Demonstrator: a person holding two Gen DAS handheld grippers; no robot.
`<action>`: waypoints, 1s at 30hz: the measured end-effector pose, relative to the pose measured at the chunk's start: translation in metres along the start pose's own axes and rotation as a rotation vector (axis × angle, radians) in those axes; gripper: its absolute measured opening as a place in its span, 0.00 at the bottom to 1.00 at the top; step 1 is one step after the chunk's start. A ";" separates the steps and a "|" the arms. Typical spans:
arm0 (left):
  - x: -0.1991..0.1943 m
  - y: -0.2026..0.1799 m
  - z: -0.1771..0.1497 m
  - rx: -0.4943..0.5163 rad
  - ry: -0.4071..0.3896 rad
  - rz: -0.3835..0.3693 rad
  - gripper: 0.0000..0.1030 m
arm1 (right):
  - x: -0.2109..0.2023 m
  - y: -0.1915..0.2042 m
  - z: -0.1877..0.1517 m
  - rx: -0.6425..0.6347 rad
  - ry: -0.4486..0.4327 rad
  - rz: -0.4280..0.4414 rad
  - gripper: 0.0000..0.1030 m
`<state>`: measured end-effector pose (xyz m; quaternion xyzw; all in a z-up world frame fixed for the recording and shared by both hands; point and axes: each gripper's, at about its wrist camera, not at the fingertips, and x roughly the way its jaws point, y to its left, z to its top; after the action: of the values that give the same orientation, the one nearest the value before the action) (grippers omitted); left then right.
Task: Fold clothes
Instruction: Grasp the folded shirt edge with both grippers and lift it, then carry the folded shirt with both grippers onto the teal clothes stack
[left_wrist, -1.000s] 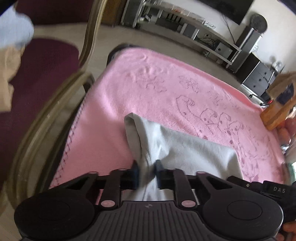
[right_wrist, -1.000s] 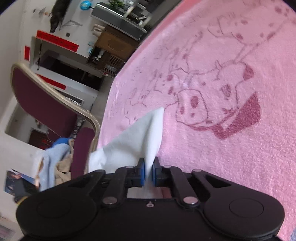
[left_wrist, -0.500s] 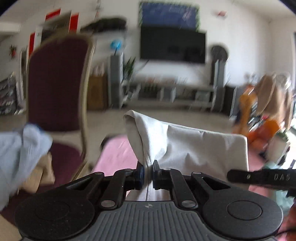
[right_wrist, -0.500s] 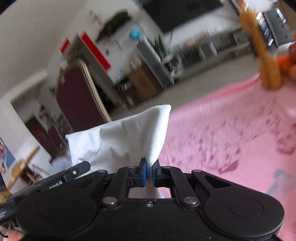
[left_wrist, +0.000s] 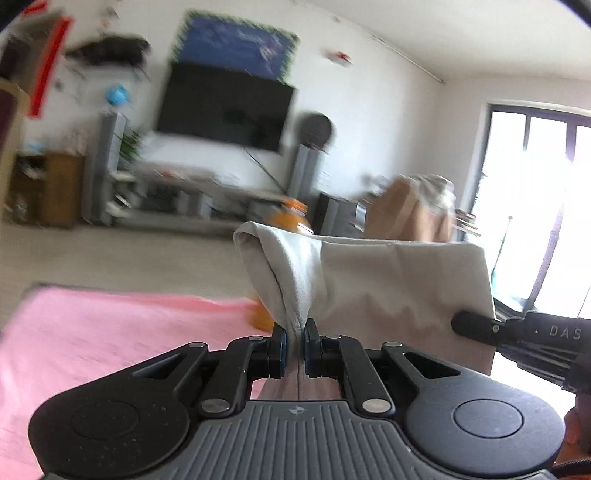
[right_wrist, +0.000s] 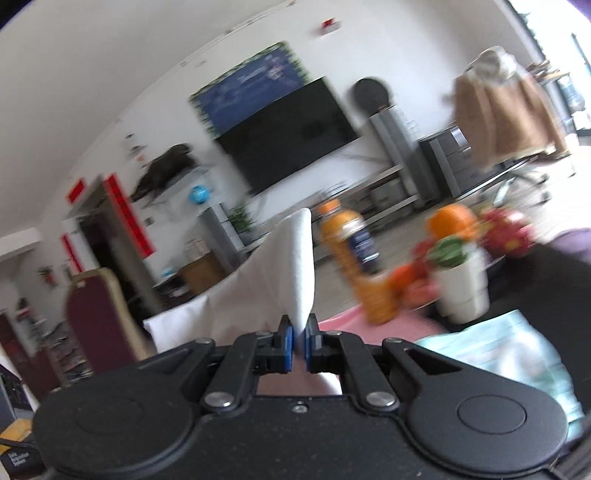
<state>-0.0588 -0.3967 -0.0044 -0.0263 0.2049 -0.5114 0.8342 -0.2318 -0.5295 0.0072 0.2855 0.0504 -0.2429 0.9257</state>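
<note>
A light grey folded garment hangs in the air between my two grippers, above the pink blanket. My left gripper is shut on its left edge. My right gripper is shut on the other corner of the garment, which stands up from the jaws. The right gripper's body also shows in the left wrist view at the cloth's right edge. Both views are blurred.
An orange juice bottle, a white cup and fruit stand at the blanket's far side. Pale green cloth lies at the right. A maroon chair stands to the left. A TV and shelves line the far wall.
Both grippers have lifted the garment off the pink blanket and tilted up toward the room, then swung to the right. Both stay shut on the cloth.
</note>
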 end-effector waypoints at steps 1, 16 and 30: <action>0.013 -0.009 -0.004 -0.009 0.024 -0.029 0.07 | -0.003 -0.010 0.003 -0.007 -0.005 -0.026 0.06; 0.151 -0.033 -0.031 -0.035 0.208 -0.015 0.07 | 0.060 -0.126 0.018 0.064 0.084 -0.220 0.06; 0.196 0.024 -0.052 -0.045 0.354 0.191 0.23 | 0.092 -0.194 -0.028 0.178 0.159 -0.484 0.41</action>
<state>0.0196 -0.5462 -0.1197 0.0651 0.3612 -0.4220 0.8290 -0.2428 -0.6921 -0.1349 0.3638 0.1681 -0.4376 0.8049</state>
